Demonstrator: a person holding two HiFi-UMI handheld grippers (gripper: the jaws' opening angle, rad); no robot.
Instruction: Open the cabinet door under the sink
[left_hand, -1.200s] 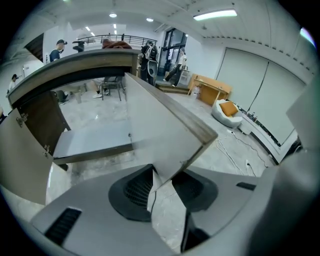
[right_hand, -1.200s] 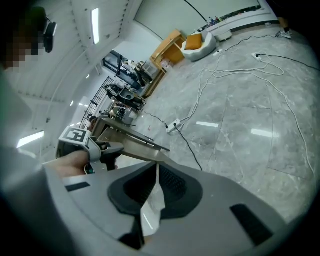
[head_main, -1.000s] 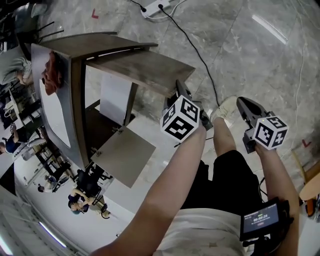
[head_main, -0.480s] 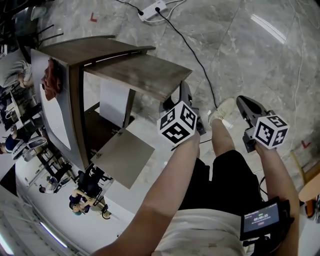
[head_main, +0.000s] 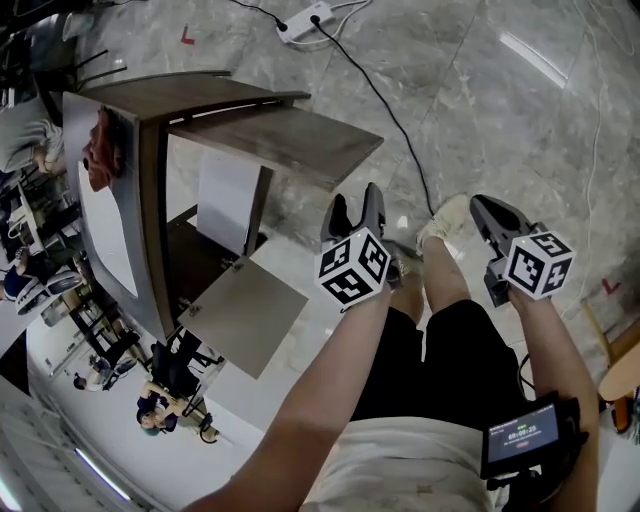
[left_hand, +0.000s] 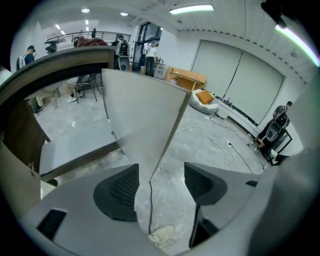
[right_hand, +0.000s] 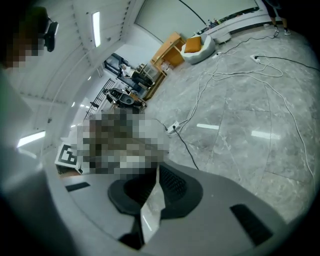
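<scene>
Cabinet door (head_main: 290, 140) stands swung wide off the under-sink cabinet (head_main: 153, 200). My left gripper (head_main: 355, 212) has just been opening its jaws wide to let go, and the door edge seems clear between them. Right gripper (head_main: 487, 212) waits, jaws closed, empty.

Left gripper (head_main: 355, 210): jaws had just been opening, stood wide, held nothing, pointed toward 12 o'clock.
Right gripper (head_main: 482, 206): jaws closed together, pointed toward 11 o'clock.

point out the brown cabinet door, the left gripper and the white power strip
brown cabinet door (head_main: 290, 140), head view, middle of its panel
left gripper (head_main: 355, 205), head view, midway between its fingertips
white power strip (head_main: 305, 18), head view, middle of its body
</scene>
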